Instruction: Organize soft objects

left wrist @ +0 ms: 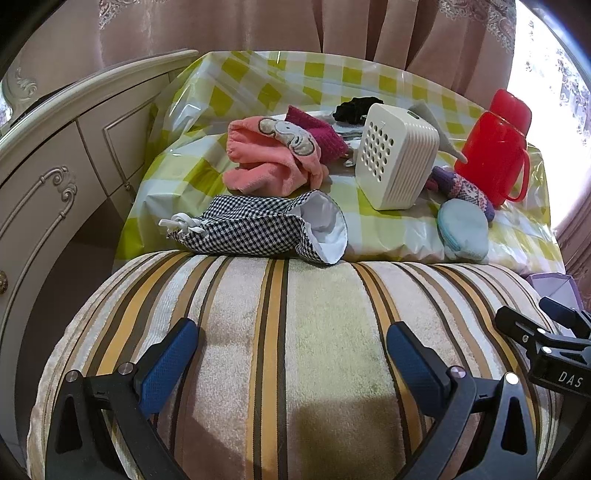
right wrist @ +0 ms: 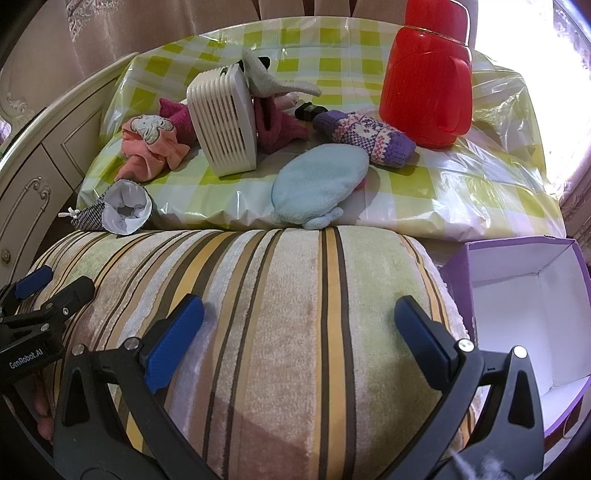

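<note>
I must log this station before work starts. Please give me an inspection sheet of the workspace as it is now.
Surface: table under a checked plastic cloth; striped cushion in front.
Job's things: pink towel, checked pouch, blue mitten, purple knitted mitten, magenta cloth, grey sock.
Clutter: white vented box, red jug, small black object.
Grippers: left gripper and right gripper open, empty, over the cushion.
Cables: nothing seen.
Surroundings: purple box, empty; cream cabinet; curtains.
</note>
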`<state>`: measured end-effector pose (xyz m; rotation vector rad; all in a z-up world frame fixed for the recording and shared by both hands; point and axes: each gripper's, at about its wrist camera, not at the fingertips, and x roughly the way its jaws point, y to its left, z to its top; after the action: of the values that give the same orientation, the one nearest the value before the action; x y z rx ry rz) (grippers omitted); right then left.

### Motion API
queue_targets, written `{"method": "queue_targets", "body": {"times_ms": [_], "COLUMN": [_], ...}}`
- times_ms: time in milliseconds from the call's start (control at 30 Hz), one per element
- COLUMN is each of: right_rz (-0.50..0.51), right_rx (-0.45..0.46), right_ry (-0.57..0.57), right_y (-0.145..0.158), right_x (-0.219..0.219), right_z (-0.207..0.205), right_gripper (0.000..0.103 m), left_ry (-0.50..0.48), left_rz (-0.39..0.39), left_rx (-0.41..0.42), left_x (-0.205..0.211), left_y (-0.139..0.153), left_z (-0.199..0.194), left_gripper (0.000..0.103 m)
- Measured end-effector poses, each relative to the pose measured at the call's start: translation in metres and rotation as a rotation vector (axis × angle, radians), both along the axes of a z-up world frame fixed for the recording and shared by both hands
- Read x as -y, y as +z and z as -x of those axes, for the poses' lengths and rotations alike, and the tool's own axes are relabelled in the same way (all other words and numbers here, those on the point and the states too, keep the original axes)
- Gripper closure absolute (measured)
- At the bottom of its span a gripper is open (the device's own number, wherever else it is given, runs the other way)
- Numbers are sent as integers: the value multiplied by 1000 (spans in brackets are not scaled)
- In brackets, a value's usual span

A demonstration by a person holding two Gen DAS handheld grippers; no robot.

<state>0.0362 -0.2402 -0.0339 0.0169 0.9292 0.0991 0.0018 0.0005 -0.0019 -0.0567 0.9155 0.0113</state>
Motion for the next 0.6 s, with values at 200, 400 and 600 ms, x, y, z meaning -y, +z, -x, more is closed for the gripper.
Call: {"method": "queue_targets", "body": {"times_ms": [200,400,600], "right_rz": [2,-1,-2], "right_rx": [0,-1,-1], "right_ry": [0,1,1], "right_y": [-1,-1,-1], "right_x": [0,0,0], "right_z": [3,2,2], "right_gripper": [0,0,0], "left_ry": [-4,-6,-6], "left_rz": [-8,-22,-17], "left_rx": [3,1,4], "left_x": [0,2,0], "left_y": [1,0,0], "left_z": [-1,-2,-2], "left_gripper": [0,0,0]}}
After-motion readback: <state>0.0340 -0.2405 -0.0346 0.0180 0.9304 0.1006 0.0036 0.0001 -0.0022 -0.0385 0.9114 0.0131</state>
